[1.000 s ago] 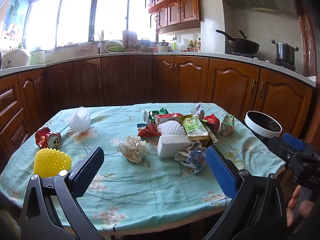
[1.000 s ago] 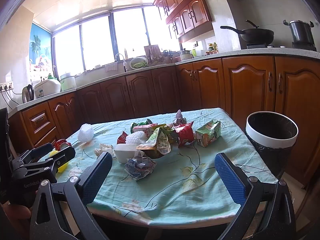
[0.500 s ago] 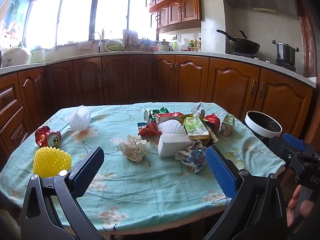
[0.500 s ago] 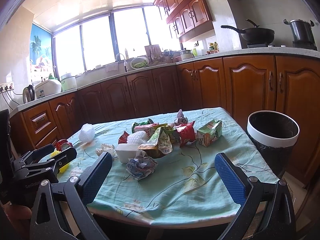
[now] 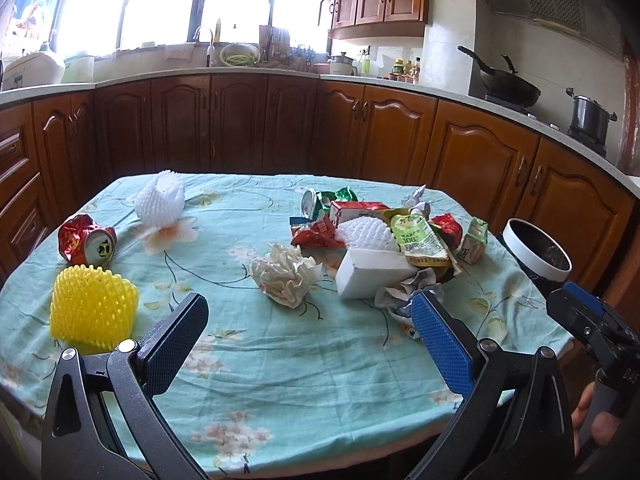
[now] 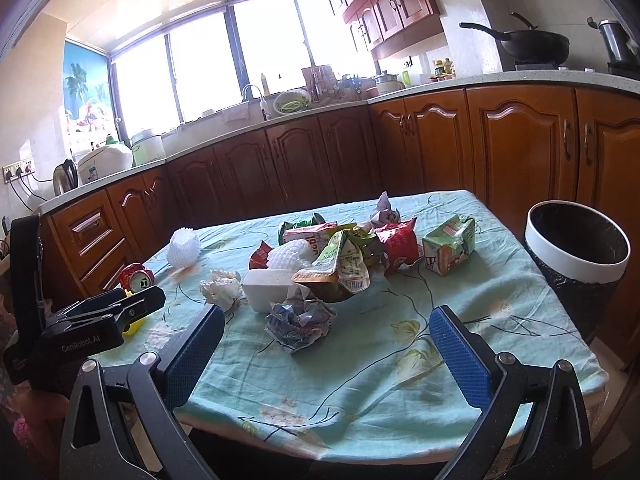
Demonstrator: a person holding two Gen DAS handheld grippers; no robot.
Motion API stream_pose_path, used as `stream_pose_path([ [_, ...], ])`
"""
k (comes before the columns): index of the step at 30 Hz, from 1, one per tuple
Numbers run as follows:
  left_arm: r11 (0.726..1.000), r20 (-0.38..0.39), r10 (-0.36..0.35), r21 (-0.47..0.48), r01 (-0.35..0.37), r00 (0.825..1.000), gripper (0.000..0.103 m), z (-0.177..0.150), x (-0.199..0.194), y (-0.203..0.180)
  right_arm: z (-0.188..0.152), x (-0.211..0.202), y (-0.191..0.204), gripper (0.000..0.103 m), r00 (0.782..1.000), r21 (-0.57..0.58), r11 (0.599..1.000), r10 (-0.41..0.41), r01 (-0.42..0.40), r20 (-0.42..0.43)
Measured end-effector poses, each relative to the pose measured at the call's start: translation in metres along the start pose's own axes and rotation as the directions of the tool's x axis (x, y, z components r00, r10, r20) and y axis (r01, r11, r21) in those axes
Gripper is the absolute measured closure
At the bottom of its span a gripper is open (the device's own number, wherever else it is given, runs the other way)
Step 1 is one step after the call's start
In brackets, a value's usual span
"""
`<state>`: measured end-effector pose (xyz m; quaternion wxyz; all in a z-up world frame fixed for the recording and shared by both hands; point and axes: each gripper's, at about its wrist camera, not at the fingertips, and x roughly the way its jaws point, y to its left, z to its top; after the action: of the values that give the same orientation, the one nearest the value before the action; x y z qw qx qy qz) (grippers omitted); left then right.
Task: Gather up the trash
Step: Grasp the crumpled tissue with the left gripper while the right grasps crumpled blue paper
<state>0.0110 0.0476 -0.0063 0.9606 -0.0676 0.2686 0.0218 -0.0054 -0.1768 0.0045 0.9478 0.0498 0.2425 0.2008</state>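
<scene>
A table [image 5: 304,368] with a light green flowered cloth is seen in a kitchen with brown cupboards. Trash is spread over the cloth.

The left gripper [image 5: 308,332] is held low over the near edge of the table. Its two fingers are spread wide apart and nothing is held between them. The right gripper [image 6: 326,344] is held the same way, over the near right side of the table, with its fingers wide apart and nothing between them.

A pile of trash [image 5: 384,236] is heaped on the right half of the table. In it a white foam block [image 5: 370,276], a white foam net [image 5: 364,234], a green juice pouch [image 5: 420,240] and red wrappers are found. A small green carton [image 6: 450,250] is set at the right end of the pile. A crumpled paper ball [image 6: 300,322] is seen just in front of the pile, and a crumpled white tissue [image 5: 284,278] lies just left of it.

On the left side, well apart from the pile, a yellow foam net [image 5: 92,312], a crushed red can [image 5: 86,240] and another white foam net [image 5: 160,200] are placed.

A trash bin [image 6: 576,264] with a white rim is stood on the floor just past the right edge of the table. It seems to be lined with a black bag, but that is hard to tell.
</scene>
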Motion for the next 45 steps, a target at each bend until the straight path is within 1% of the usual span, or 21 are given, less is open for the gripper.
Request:
stream_pose_path([
  [5,0.999,-0.064,0.048,0.027,-0.047,0.997,0.000,0.007,0.035,0.009,-0.001,0.034,0.002,0.001,0.995,0.014,0.998,0.057,-0.056,-0.082],
  [9,0.999,-0.134,0.048,0.011,-0.047,0.990,0.000,0.012,0.068,0.019,-0.003,0.068,0.003,0.003,0.983,0.032,0.996,0.082,-0.077,-0.164],
  [11,0.999,-0.161,0.053,0.011,-0.051,0.986,0.004,0.014,0.084,0.022,-0.006,0.083,0.001,0.011,0.975,0.050,0.995,0.091,-0.082,-0.203],
  [12,0.998,-0.175,0.055,0.014,-0.053,0.983,0.005,0.015,0.092,0.024,-0.007,0.090,0.000,0.014,0.970,0.063,0.994,0.099,-0.087,-0.222],
  [14,0.999,-0.200,0.043,0.008,-0.042,0.979,0.007,0.017,0.104,0.027,-0.009,0.102,-0.003,0.024,0.960,0.088,0.992,0.113,-0.093,-0.257],
  [16,0.999,-0.224,0.030,-0.005,-0.032,0.974,0.009,0.018,0.116,0.030,-0.011,0.112,-0.005,0.032,0.950,0.108,0.989,0.124,-0.097,-0.286],
  [17,1.000,-0.236,0.024,-0.010,-0.027,0.971,0.012,0.018,0.122,0.031,-0.012,0.117,-0.005,0.038,0.947,0.115,0.988,0.130,-0.100,-0.295],
  [18,1.000,-0.247,0.015,-0.015,-0.020,0.969,0.014,0.019,0.127,0.033,-0.013,0.120,-0.006,0.042,0.943,0.119,0.988,0.135,-0.103,-0.303],
  [19,1.000,-0.256,0.002,-0.019,-0.007,0.967,0.020,0.019,0.131,0.033,-0.014,0.122,-0.006,0.052,0.940,0.121,0.987,0.139,-0.106,-0.310],
  [20,1.000,-0.265,-0.015,-0.023,0.009,0.964,0.028,0.019,0.134,0.032,-0.014,0.123,-0.007,0.060,0.937,0.124,0.985,0.151,-0.117,-0.315],
  [21,0.999,-0.270,-0.030,-0.024,0.024,0.962,0.034,0.019,0.136,0.030,-0.015,0.123,-0.006,0.063,0.934,0.128,0.983,0.168,-0.134,-0.316],
  [22,0.999,-0.270,-0.038,-0.019,0.034,0.962,0.044,0.019,0.137,0.028,-0.015,0.122,-0.006,0.064,0.935,0.121,0.984,0.165,-0.133,-0.315],
  [24,0.999,-0.257,-0.033,0.011,0.037,0.966,0.052,0.020,0.135,0.022,-0.014,0.118,-0.006,0.071,0.936,0.110,0.984,0.171,-0.143,-0.307],
  [26,0.999,-0.252,-0.032,0.030,0.041,0.967,0.059,0.018,0.132,0.018,-0.013,0.112,-0.007,0.073,0.933,0.116,0.980,0.189,-0.161,-0.306],
  [29,0.998,-0.251,-0.058,0.007,0.061,0.966,0.063,0.017,0.122,0.020,-0.014,0.103,-0.009,0.076,0.930,0.123,0.976,0.209,-0.179,-0.302],
  [32,0.996,-0.248,-0.093,-0.039,0.086,0.964,0.066,0.016,0.109,0.024,-0.013,0.091,-0.014,0.076,0.931,0.138,0.971,0.227,-0.195,-0.285],
  [35,0.993,-0.214,-0.117,-0.055,0.108,0.970,0.066,0.019,0.088,0.021,-0.010,0.077,-0.021,0.076,0.936,0.150,0.967,0.238,-0.205,-0.259],
  [39,0.989,-0.161,-0.147,-0.021,0.145,0.976,0.066,0.031,0.065,0.001,-0.004,0.056,-0.036,0.076,0.951,0.157,0.969,0.222,-0.191,-0.214],
  [42,0.983,-0.144,-0.180,0.020,0.184,0.973,0.066,0.039,0.059,-0.024,-0.001,0.045,-0.047,0.076,0.964,0.169,0.972,0.192,-0.161,-0.184],
  [45,0.971,-0.143,-0.219,0.062,0.229,0.965,0.066,0.042,0.057,-0.052,0.002,0.033,-0.065,0.076,0.974,0.191,0.974,0.156,-0.124,-0.162],
])
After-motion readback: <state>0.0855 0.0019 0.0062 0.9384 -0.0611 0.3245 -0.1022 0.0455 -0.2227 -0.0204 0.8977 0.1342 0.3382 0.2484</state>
